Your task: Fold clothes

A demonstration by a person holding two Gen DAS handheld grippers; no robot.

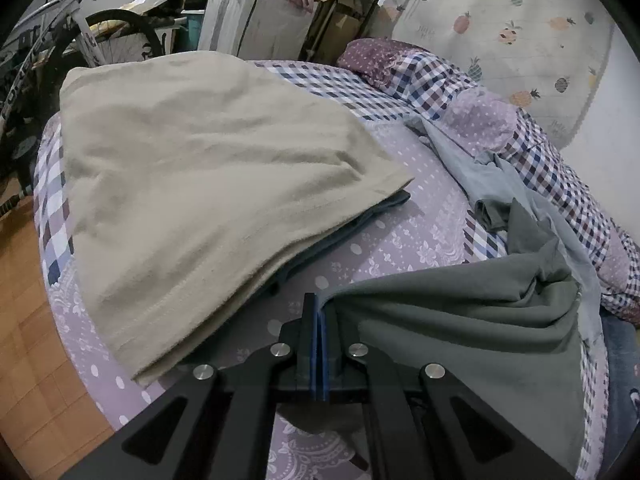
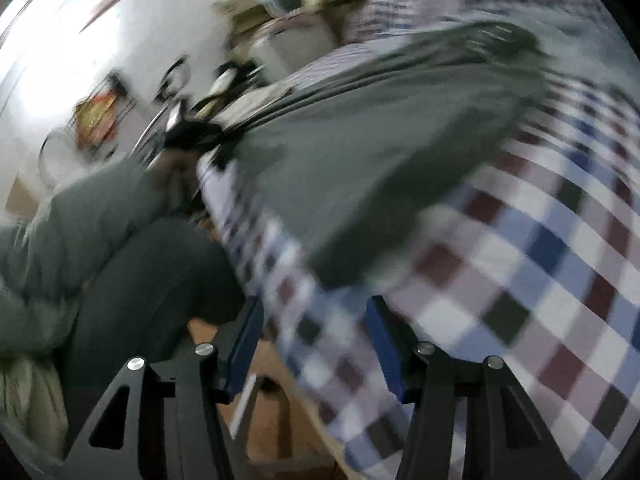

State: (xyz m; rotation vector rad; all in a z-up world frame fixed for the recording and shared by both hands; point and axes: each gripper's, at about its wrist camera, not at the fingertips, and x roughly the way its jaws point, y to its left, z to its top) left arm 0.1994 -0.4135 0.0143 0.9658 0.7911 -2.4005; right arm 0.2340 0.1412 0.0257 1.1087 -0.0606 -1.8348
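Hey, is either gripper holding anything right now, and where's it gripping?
The left gripper is shut on the dark green garment, pinching it at an edge. The right gripper is open and holds nothing.

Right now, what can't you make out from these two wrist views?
- Left wrist view: the dark garment under the folded beige garment shows only an edge; its kind is hidden.
- Left wrist view: the grey-green garment runs off the lower right edge; its far corner is cut off. The left gripper is shut on it.
- Right wrist view: motion blur smears everything; whether the open right gripper touches the garment is unclear.
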